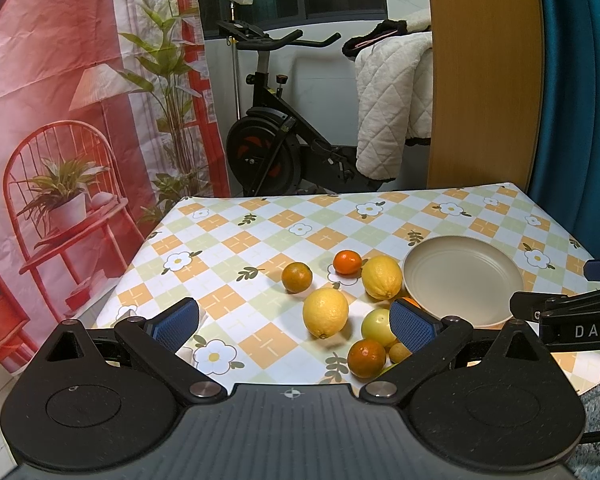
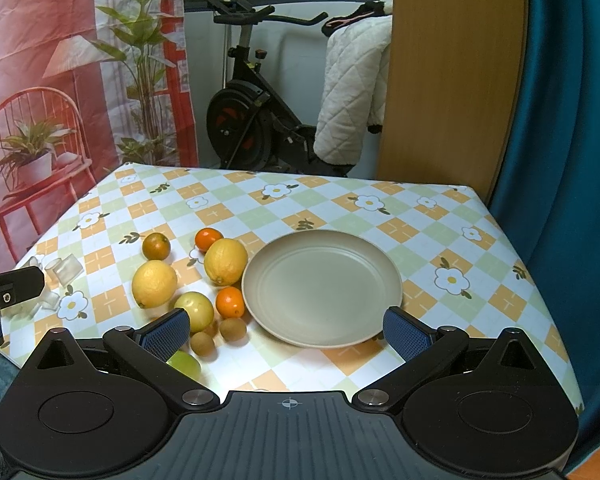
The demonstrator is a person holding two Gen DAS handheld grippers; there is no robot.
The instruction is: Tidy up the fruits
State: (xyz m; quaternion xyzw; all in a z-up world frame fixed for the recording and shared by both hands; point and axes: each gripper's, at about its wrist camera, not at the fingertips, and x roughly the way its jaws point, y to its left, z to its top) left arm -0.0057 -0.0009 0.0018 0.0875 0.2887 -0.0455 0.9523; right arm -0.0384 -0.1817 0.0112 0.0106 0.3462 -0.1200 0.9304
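Beige and bare, the plate point(image 2: 322, 288) lies on the checked tablecloth point(image 2: 440, 236), and I place everything by it. All the fruit is on the cloth to the left of the plate, none on it.

My right gripper point(image 2: 286, 330) has its jaws wide apart, holding nothing, just in front of the plate's near rim. Its view shows the whole group: a far lemon point(image 2: 225, 261) almost touching the plate's left rim, a small orange point(image 2: 230, 302) just below it, a near lemon point(image 2: 154, 283) further left, a pale green fruit point(image 2: 194, 311), two brown kiwis point(image 2: 233, 329) – and a green fruit point(image 2: 185, 363) half hidden behind my left finger.

My left gripper point(image 1: 296, 322) is also spread open and empty, left of the plate point(image 1: 462, 280). From there the kiwis are mostly hidden behind its right finger, but a dark orange point(image 1: 366, 358) shows in front – the right view does not show this one clearly.
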